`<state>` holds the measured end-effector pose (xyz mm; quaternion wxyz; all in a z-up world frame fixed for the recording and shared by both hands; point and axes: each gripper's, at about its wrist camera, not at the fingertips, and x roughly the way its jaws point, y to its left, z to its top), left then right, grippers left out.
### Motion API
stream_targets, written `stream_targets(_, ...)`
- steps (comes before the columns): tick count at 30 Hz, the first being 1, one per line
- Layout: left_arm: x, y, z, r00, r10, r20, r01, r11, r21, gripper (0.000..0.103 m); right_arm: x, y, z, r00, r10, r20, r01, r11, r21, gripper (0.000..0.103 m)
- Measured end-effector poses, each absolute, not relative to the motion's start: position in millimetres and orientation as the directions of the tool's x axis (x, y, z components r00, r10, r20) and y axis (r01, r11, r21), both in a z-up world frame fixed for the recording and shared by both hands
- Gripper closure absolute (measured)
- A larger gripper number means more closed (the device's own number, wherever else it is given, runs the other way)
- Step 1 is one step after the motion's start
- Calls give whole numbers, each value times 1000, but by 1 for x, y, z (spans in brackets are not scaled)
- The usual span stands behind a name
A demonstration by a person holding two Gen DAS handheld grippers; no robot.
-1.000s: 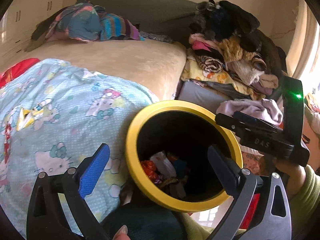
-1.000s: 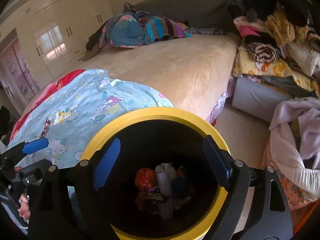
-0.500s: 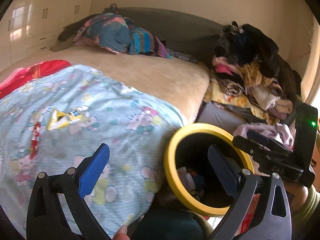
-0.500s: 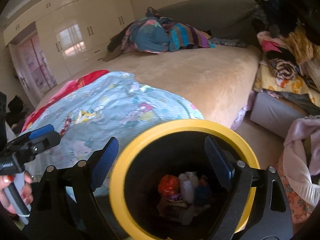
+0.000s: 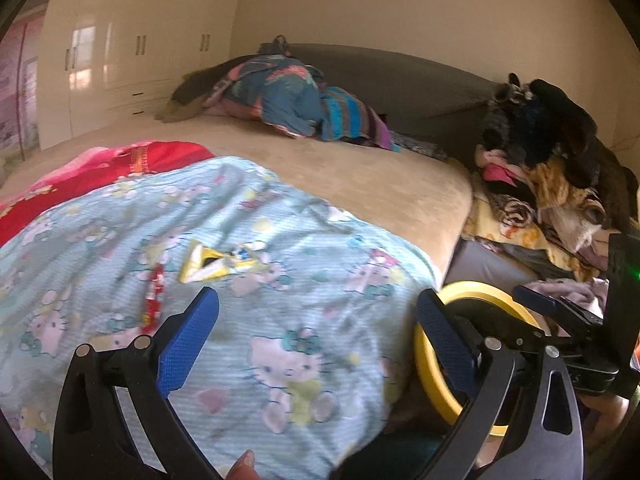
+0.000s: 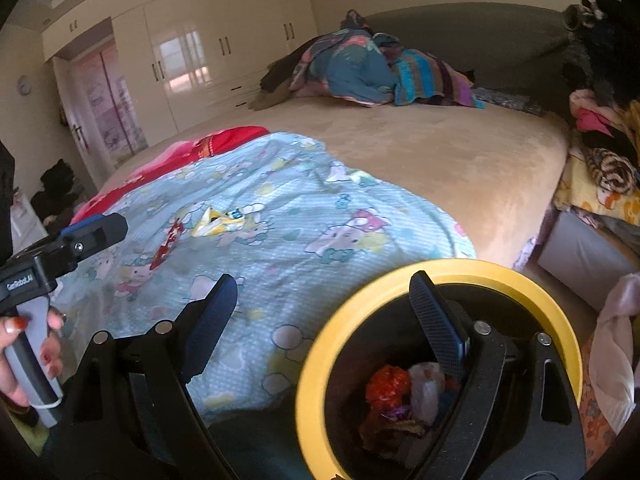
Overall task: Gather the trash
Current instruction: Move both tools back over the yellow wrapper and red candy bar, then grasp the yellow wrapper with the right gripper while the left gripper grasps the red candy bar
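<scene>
A yellow-and-white wrapper (image 5: 212,262) and a red wrapper (image 5: 154,292) lie on the light blue cartoon blanket (image 5: 288,288). My left gripper (image 5: 316,304) hangs open over the blanket, just short and to the right of them, with nothing between its fingers. The same yellow wrapper (image 6: 218,220) and red wrapper (image 6: 168,242) show further off in the right wrist view. My right gripper (image 6: 323,284) is open and empty, its right finger over the yellow-rimmed black bin (image 6: 400,280). Crumpled red trash (image 6: 388,386) and white trash (image 6: 426,390) lie in the bin.
The bin (image 5: 472,292) stands at the bed's near right corner. A beige bedcover (image 5: 360,184), a red blanket (image 5: 120,168) and a heap of clothes (image 5: 288,100) fill the bed. More clothes (image 5: 552,160) pile up on the right. A wardrobe (image 5: 120,60) lines the far left wall.
Both views have swung left, off the bin and onto the blanket. The bin has slid to the right in each view and the two wrappers have come closer. Both jaws stayed open.
</scene>
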<state>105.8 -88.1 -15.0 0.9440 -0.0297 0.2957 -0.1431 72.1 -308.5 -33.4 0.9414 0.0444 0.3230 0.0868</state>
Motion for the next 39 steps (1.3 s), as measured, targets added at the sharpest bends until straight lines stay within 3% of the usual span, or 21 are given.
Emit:
stream_targets(18,143,25,-56,775,-118,-621,-21,977,-213,7,167,-214,-53,696,282,-660,-337,940,47,23)
stream_targets(28,159,50,-91,743,-100,-662,-76,970,-232,8,246,-164,-90,618,305,-725,-389,919,55,23)
stream_targets(39,186,56,-118,716,-105,-690,-101,963,-252,32,302,-133,-127,561,290,-775,-379,923,70,23)
